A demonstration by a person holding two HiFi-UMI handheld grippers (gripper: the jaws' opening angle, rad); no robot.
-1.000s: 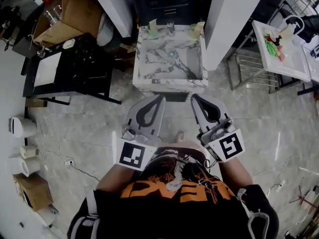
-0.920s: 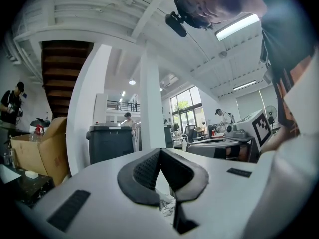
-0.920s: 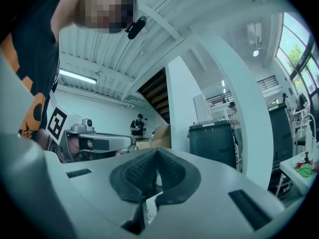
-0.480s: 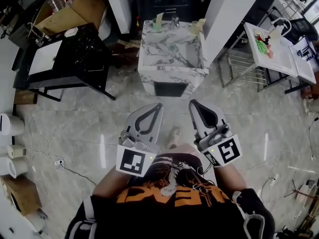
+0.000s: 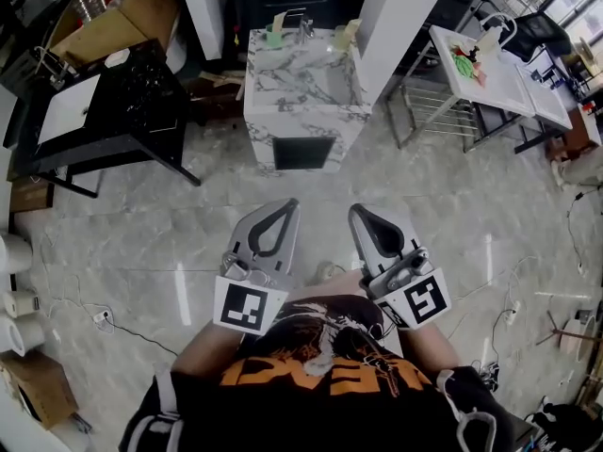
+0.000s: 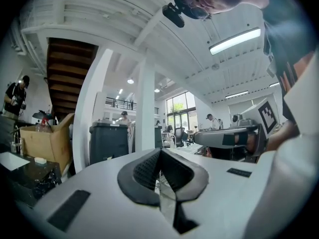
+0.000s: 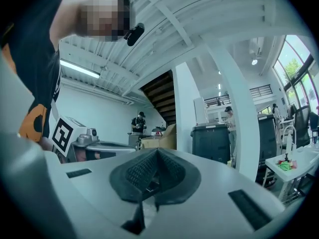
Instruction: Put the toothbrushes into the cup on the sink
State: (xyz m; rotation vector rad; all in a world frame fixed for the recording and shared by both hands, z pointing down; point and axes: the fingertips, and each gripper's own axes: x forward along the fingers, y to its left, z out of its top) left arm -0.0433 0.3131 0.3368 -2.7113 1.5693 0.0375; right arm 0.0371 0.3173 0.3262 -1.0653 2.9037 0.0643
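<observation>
The marble sink (image 5: 283, 111) stands on the floor well ahead of me, with a tap (image 5: 303, 28) at its back rim. A greenish cup-like thing (image 5: 274, 36) sits at its back left corner and a pale one (image 5: 347, 34) at the back right. I cannot make out any toothbrushes at this distance. My left gripper (image 5: 287, 205) and right gripper (image 5: 357, 212) are held side by side close to my chest, far short of the sink. Both are shut with nothing in them. The left gripper (image 6: 160, 152) and right gripper (image 7: 156, 152) point out over the room, pads pressed together.
A black table (image 5: 104, 111) and a cardboard box (image 5: 141, 8) stand left of the sink. A white pillar (image 5: 396, 8) rises at its right, and beyond that a white table (image 5: 490, 69) carries green items. Paper rolls (image 5: 19, 290) and cables lie on the marble floor.
In the head view the sink has shrunk and slid up and left, and its front panel now shows. Both grippers stay shut and side by side, a little lower in the view.
</observation>
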